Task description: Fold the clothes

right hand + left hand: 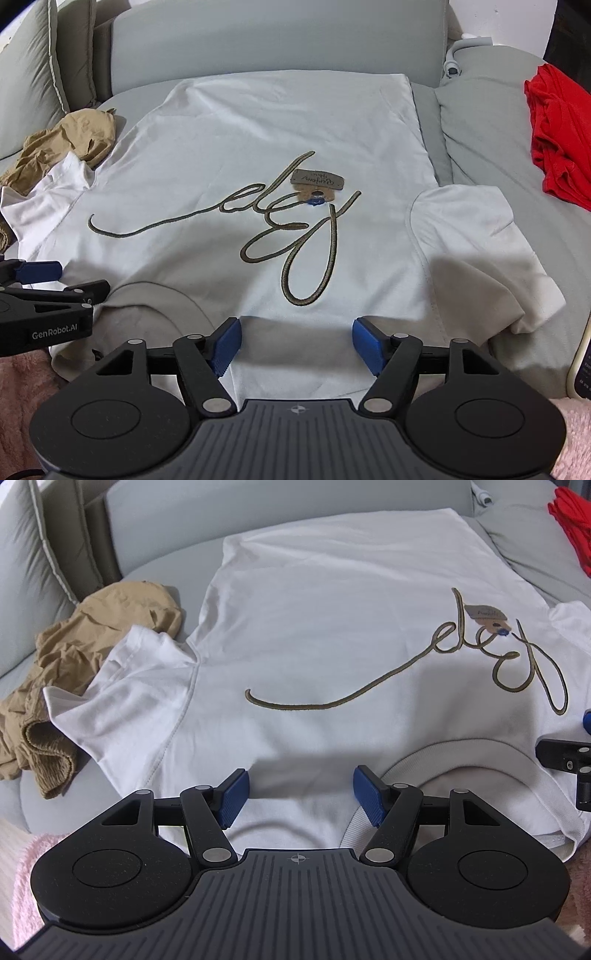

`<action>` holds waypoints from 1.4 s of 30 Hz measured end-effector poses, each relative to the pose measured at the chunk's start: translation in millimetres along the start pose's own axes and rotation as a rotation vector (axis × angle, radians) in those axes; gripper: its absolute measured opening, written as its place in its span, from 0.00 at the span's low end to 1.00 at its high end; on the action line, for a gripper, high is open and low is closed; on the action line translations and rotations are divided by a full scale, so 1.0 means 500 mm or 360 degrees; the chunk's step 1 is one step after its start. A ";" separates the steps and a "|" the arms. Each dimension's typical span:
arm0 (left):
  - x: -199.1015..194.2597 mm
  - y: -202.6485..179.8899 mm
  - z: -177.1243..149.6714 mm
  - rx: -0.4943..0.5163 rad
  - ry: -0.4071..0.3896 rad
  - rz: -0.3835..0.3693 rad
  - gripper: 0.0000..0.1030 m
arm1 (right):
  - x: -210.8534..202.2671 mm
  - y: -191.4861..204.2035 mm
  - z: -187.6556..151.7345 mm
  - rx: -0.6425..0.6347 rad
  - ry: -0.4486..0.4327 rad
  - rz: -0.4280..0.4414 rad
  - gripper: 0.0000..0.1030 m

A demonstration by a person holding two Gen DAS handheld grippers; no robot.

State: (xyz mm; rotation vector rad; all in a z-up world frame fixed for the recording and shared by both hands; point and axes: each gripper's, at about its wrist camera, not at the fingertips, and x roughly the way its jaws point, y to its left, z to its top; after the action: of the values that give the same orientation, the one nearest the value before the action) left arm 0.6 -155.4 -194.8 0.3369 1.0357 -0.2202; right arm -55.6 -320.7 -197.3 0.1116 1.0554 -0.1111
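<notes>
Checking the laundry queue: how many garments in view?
3: white T-shirt spread flat in the middle, tan garment crumpled at its left sleeve, red garment bunched far right. More may be hidden.

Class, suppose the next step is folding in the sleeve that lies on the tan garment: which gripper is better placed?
Probably the left gripper: it hangs open over the white T-shirt nearer that sleeve; the right gripper sits beyond the collar.

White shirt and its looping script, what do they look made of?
The white shirt looks like matte cotton knit: soft folds, stitched seams, ribbed collar. The script seems raised olive embroidery with a faint sheen, though a thick print is possible.
</notes>
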 end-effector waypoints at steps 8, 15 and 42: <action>0.000 0.001 -0.004 -0.0015 -0.0016 -0.0013 0.66 | 0.001 0.003 -0.002 0.0024 0.0013 -0.0041 0.70; 0.001 0.002 -0.003 -0.0025 -0.0017 -0.0022 0.66 | 0.002 0.005 0.000 0.0030 0.0022 -0.0056 0.71; -0.133 -0.105 0.002 0.0175 0.0041 -0.0217 0.69 | -0.116 -0.089 -0.045 0.0427 0.0011 0.0268 0.53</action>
State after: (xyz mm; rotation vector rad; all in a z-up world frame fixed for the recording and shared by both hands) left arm -49.2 -203.0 -145.3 0.3695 1.0752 -0.3976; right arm -109.6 -359.1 -159.3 0.4427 1.0299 -0.0996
